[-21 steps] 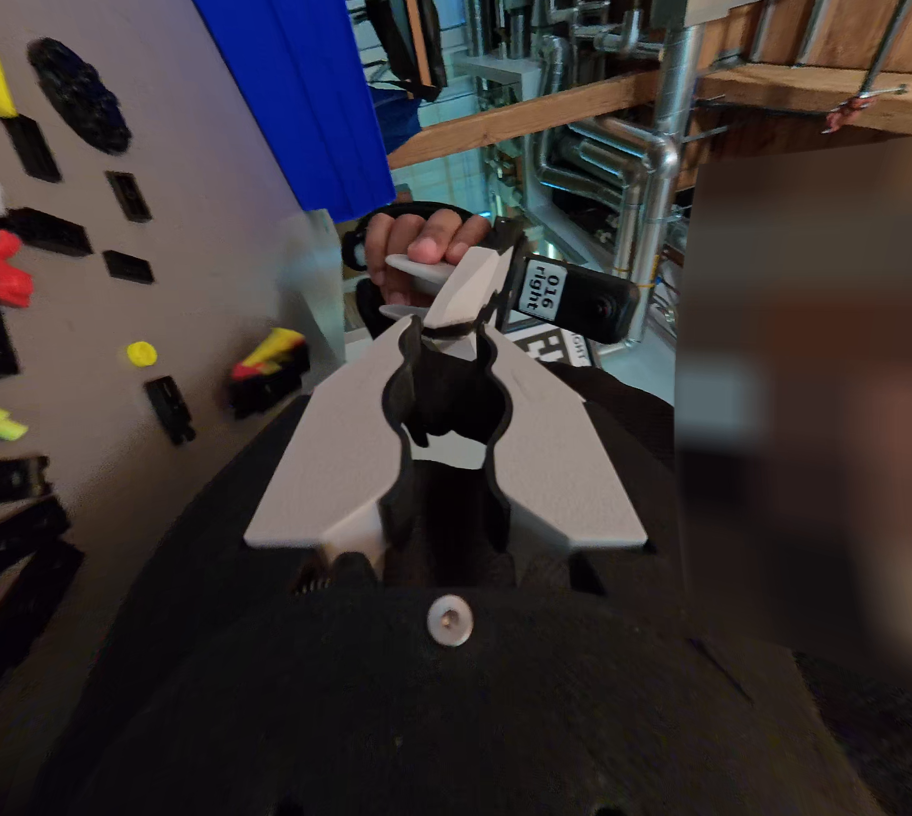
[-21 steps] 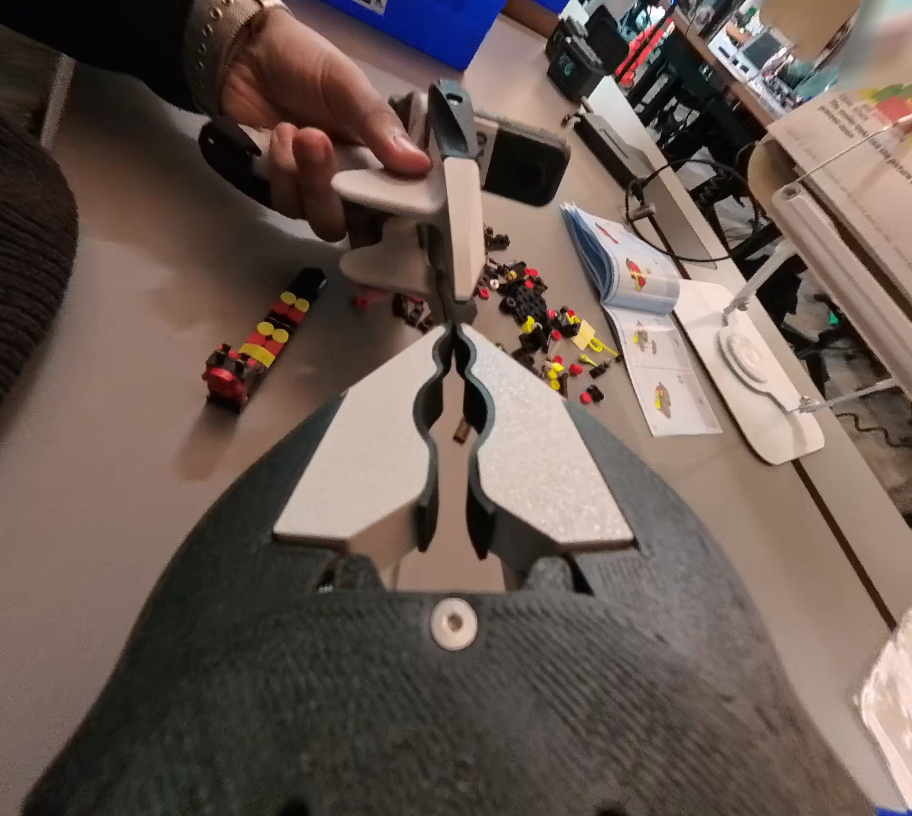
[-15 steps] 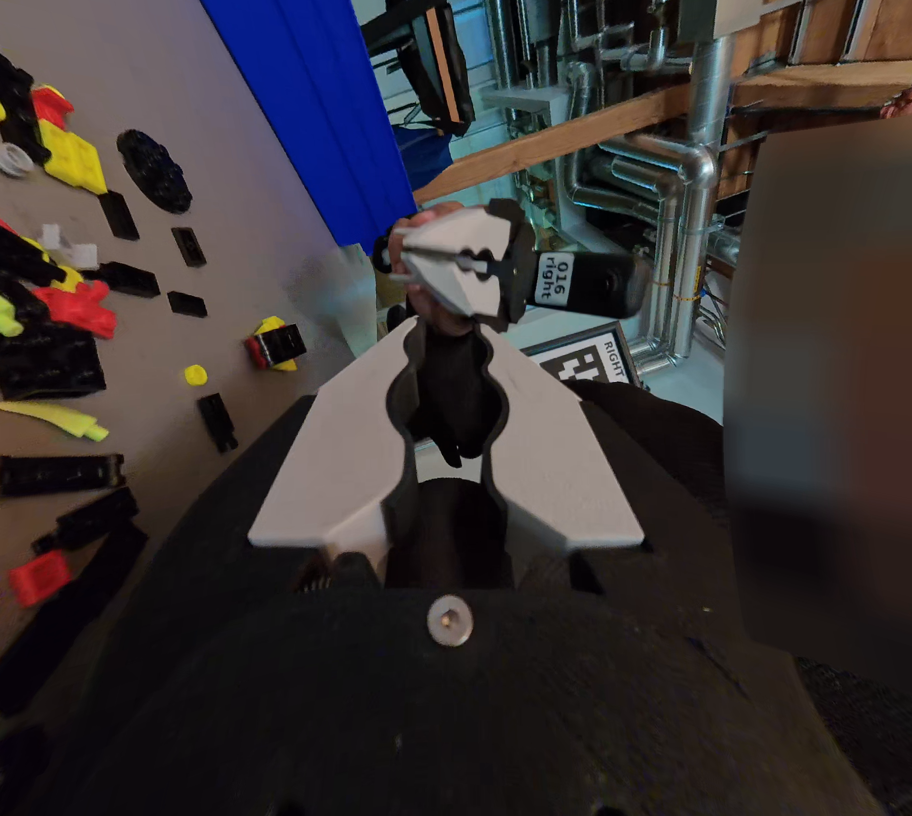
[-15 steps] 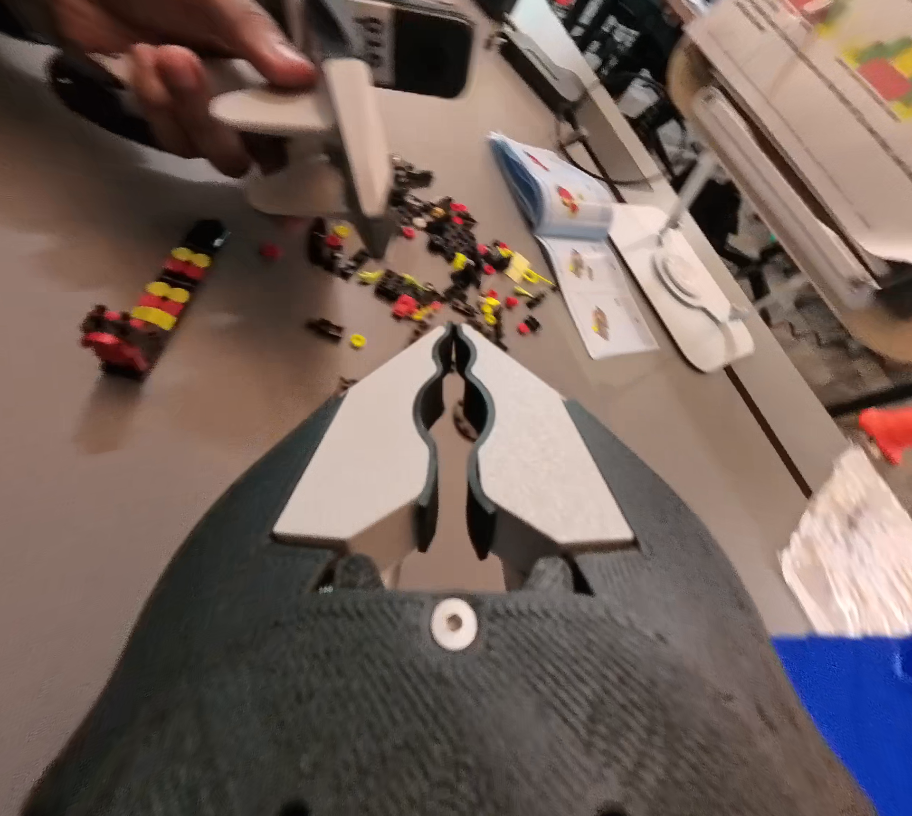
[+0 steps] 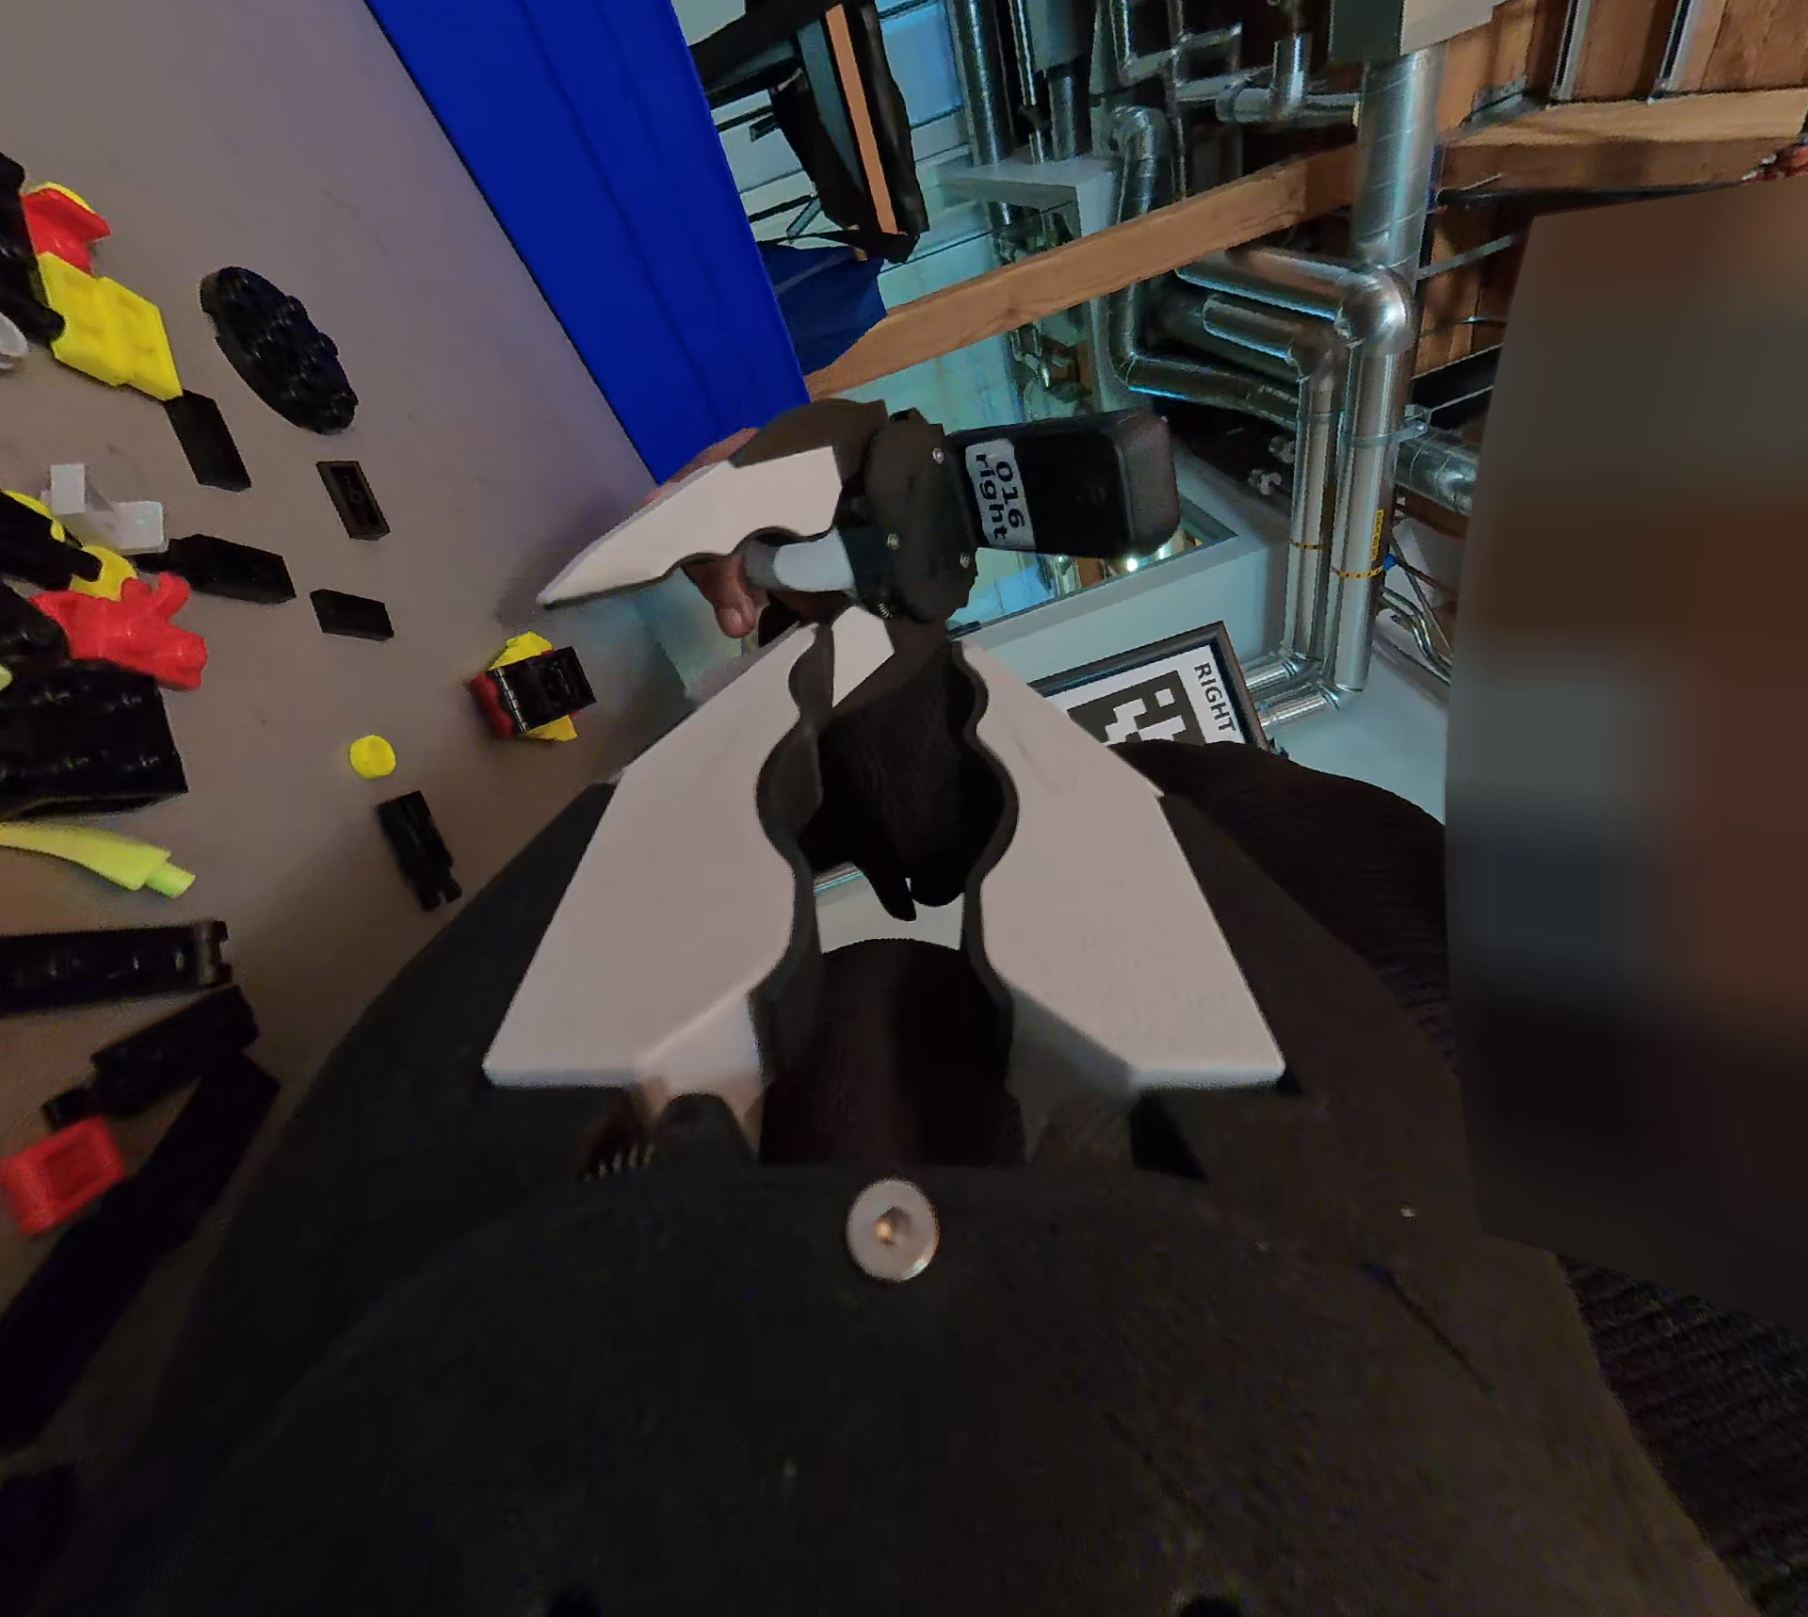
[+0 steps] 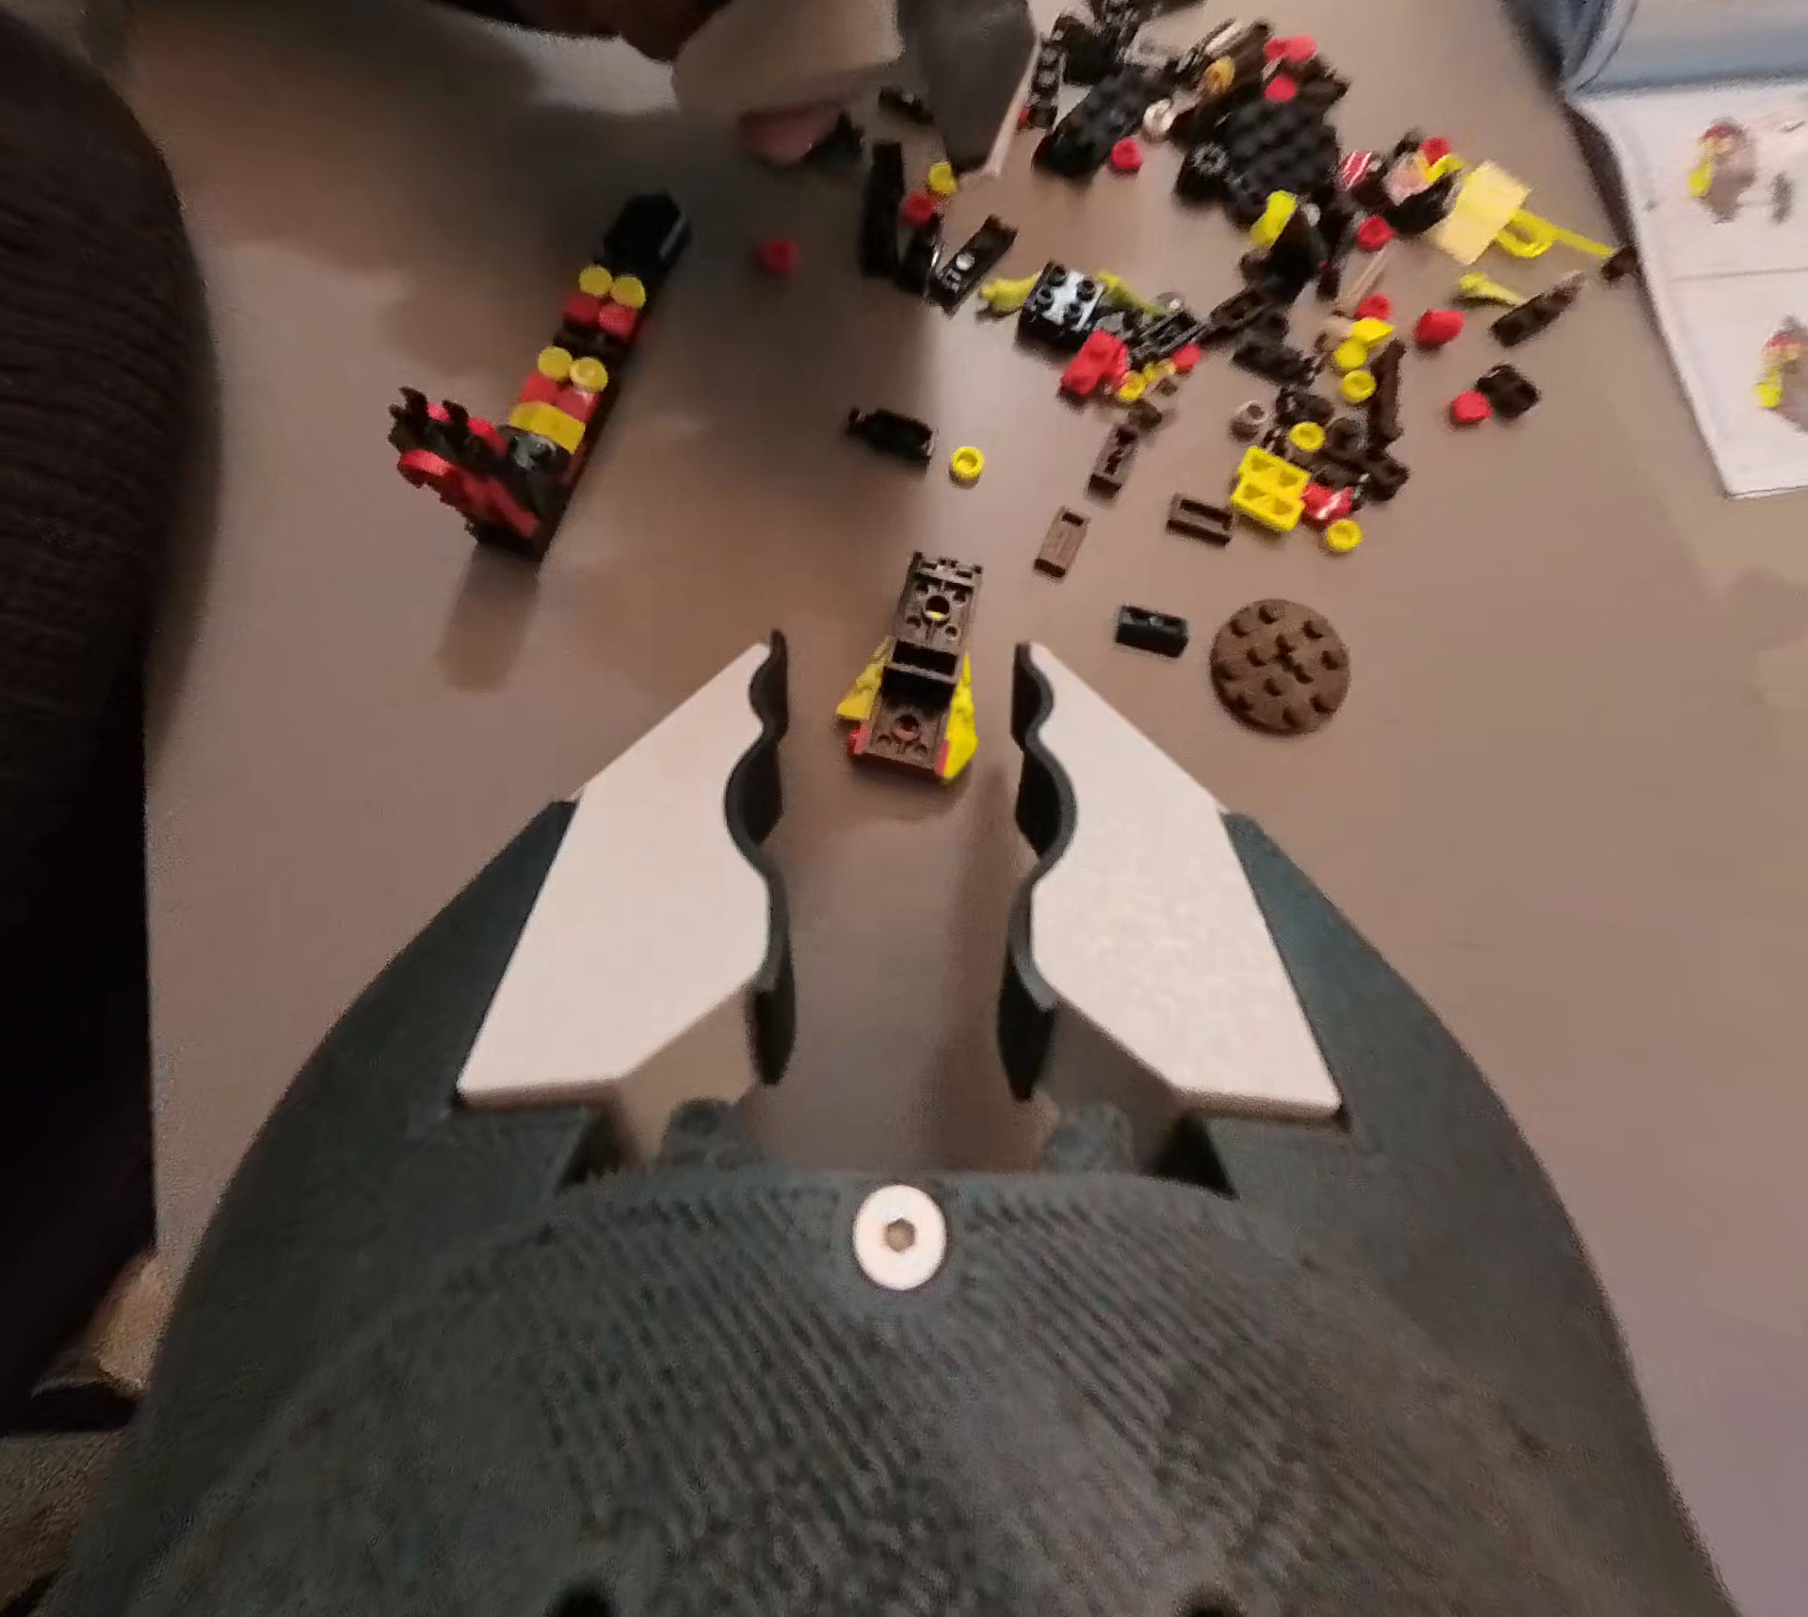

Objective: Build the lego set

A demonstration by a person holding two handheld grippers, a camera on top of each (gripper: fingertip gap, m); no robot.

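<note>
- Right gripper (image 6: pixel 898 694) has its fingers spread wide, and a small black, yellow and red sub-build (image 6: pixel 915 689) sits on the table (image 6: pixel 342 640) right between the tips, nothing touching. Looks lined up for a grab, I'd guess.
- Left gripper (image 5: pixel 885 665): tips nearly pressed together, nothing pinched as far as I can see. It's tilted up off the table, probably just waiting its turn.
- The long black, red and yellow build (image 6: pixel 533 386) lies off to the left of the right fingers, well apart.
- Loose pieces (image 6: pixel 1262 220) are scattered ahead and to the right, the booklet (image 6: pixel 1722 220) beyond them.
- Blue bin (image 5: pixel 548 132): only its side shows, so contents are anyone's guess.
</note>
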